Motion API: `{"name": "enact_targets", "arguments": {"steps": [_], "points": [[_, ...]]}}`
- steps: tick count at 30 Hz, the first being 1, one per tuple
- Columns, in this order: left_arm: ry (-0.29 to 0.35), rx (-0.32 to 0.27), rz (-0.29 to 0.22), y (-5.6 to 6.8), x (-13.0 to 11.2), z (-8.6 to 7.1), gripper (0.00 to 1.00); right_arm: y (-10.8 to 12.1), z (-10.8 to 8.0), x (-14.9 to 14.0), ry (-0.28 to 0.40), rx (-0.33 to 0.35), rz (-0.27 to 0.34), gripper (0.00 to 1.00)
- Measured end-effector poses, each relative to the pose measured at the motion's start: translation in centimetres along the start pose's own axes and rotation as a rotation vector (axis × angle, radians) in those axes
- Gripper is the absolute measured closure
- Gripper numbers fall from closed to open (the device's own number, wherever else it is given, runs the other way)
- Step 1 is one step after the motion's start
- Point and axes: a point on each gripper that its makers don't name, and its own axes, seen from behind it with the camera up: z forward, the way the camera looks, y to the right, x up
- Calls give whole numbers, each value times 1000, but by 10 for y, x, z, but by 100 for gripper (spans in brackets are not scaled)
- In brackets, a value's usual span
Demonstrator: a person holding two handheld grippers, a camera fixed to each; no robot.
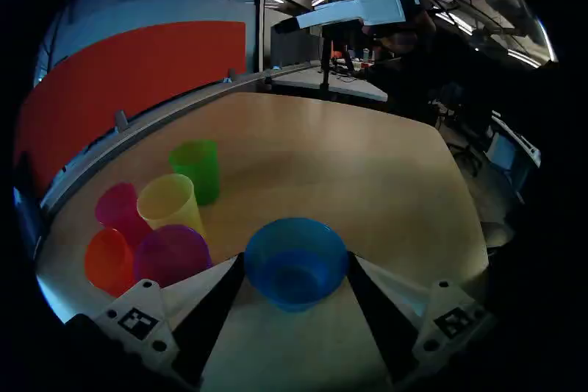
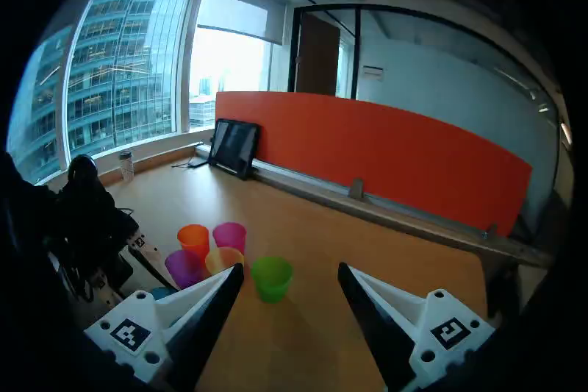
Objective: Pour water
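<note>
Left gripper view: left tool (image 1: pixel 294 257) pinches blue cup (image 1: pixel 296 278), contents unclear; right tool (image 2: pixel 290 267) spread.

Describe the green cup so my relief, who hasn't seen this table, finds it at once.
Find the orange partition along the far edge of the wooden table. In front of it stands a cluster of plastic cups; the green cup is at the cluster's end, beside the yellow cup, and is the only green one.
</note>
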Motion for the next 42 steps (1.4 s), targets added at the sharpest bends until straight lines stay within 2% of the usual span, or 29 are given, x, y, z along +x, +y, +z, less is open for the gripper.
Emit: {"name": "enact_targets", "arguments": {"steps": [5,9,23,35,42], "points": [[0,10,-1,-1,-1,1,3,1,0,0,-1,-2,-2,0],[-2,11,3,-1,-2,1,10,0,0,0,-2,-2,-2,0],[5,7,5,0,-3,-3,12,-1,3,-1,-6,1,-6,1],[53,14,-27,-4,6,-20,12,-4,9,-2,-11,6,-7,0],[91,32,-22,-7,18,-32,12,-7,12,-2,-12,12,-14,1]]}}
